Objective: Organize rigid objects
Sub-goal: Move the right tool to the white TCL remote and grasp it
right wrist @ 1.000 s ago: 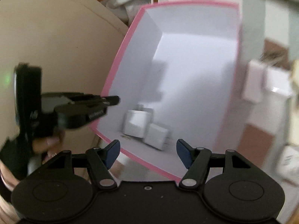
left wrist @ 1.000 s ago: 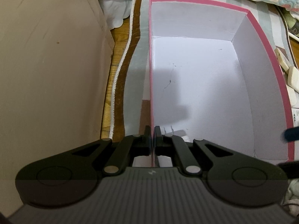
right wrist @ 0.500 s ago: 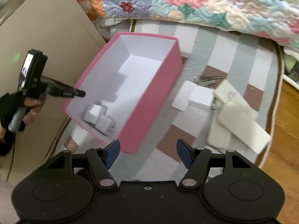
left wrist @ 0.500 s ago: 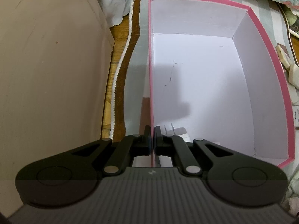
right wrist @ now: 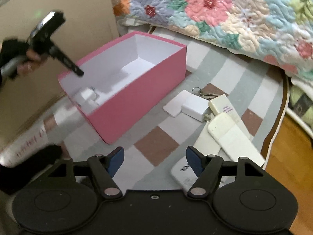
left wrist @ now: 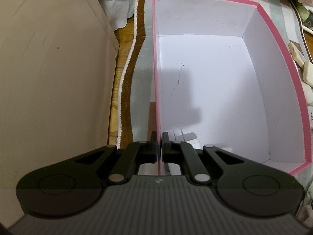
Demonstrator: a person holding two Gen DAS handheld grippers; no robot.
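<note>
The left gripper (left wrist: 158, 137) has its black jaws pinched on the thin left wall of the pink box (left wrist: 281, 62), one pad either side of the rim; the box is rectangular card, pink outside, matt white inside, with a fine crack across its floor; two white plug adapters (right wrist: 88, 97) lie in its near corner, metal prongs showing beside the gripper

The right gripper (right wrist: 154, 159) hangs empty over the checked rug (right wrist: 156, 146), blue-padded jaws spread wide with nothing between them; the rug is flat woven cloth in grey, white and brown squares

On the rug to the right of the box lie a flat white square adapter (right wrist: 194, 105), a thinner white slab (right wrist: 174, 104) touching it, a bunch of metal keys (right wrist: 202, 94) just behind, and long cream remote controls (right wrist: 234, 139) stacked crosswise; a quilted floral blanket (right wrist: 215, 9) lies beyond
</note>
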